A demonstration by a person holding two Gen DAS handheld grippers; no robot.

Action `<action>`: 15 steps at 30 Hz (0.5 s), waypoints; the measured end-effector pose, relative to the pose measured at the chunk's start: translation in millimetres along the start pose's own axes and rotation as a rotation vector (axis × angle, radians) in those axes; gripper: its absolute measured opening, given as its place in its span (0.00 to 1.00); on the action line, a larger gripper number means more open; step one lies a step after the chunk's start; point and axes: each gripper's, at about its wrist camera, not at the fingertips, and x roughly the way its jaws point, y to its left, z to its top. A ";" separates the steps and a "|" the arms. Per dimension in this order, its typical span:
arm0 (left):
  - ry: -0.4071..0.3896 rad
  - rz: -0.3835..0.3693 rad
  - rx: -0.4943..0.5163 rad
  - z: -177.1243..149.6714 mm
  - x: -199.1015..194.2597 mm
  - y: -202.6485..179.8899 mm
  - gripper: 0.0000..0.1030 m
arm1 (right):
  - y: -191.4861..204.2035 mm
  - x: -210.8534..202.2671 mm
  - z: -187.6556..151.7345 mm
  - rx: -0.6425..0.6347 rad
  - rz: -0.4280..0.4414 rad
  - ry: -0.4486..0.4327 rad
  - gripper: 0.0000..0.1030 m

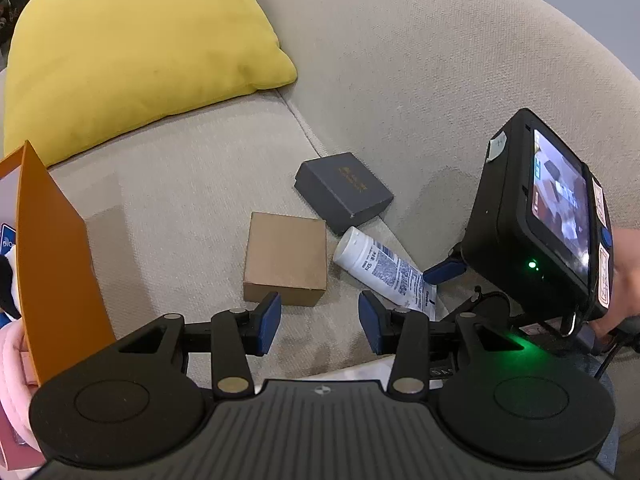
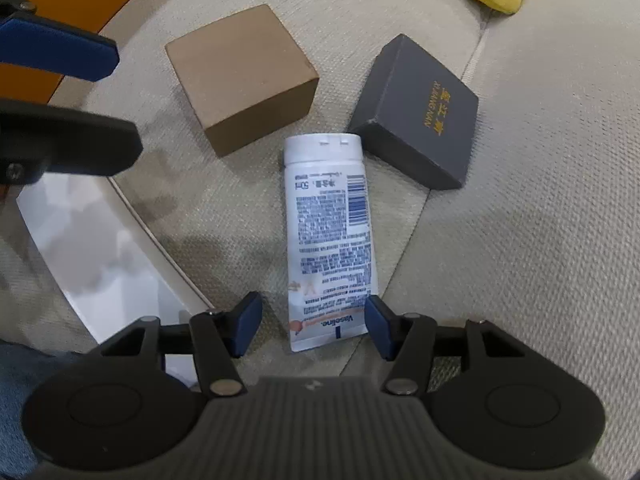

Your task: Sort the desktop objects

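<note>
Left wrist view: we look down on a beige sofa seat [image 1: 192,200]. The left gripper [image 1: 319,320] hangs over bare fabric, jaws spread, nothing between them. Just past its fingertips lies a brown cardboard box [image 1: 286,258]; beside that a white tube [image 1: 380,266], cap toward the backrest, and behind both a dark grey box [image 1: 344,188] with gold print. A yellow cushion [image 1: 132,52] leans in the corner, well apart from them. An orange panel [image 1: 56,264] stands at the left edge, with something pink beside it. Only here do we see the right gripper's camera body, screen lit, green lamp on, and one blue pad reaching the tube's crimped end.

Right wrist view: the right gripper [image 2: 313,326] points down over the white tube [image 2: 328,216]. Its jaws stand apart with the tube's crimped end between them; the right pad is just at the tube's edge, the left pad clear. We cannot tell whether it touches. Only here the label reads "Vaseline". The brown cardboard box [image 2: 240,76] and dark grey box [image 2: 420,112] flank the cap, the grey one touching it.
</note>
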 end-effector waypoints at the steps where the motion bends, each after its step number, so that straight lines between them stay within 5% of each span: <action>1: 0.001 0.000 -0.002 0.5 0.9 0.0 0.48 | -0.5 1.2 -0.3 -0.008 0.003 -0.002 0.56; 4: 0.001 -0.004 -0.001 0.5 0.8 -0.9 0.48 | -2.5 1.9 -0.7 -0.006 0.003 -0.006 0.53; 5: -0.001 -0.005 0.001 -0.3 -0.8 -0.9 0.48 | -4.8 0.2 -1.0 0.009 -0.001 -0.008 0.48; 6: -0.002 -0.005 0.003 -0.5 -1.9 -0.9 0.48 | -7.5 -1.2 -1.9 0.026 -0.019 -0.006 0.31; 15: -0.025 0.007 -0.006 -3.4 -13.9 3.3 0.48 | -12.9 -38.9 -13.1 0.078 -0.071 -0.099 0.09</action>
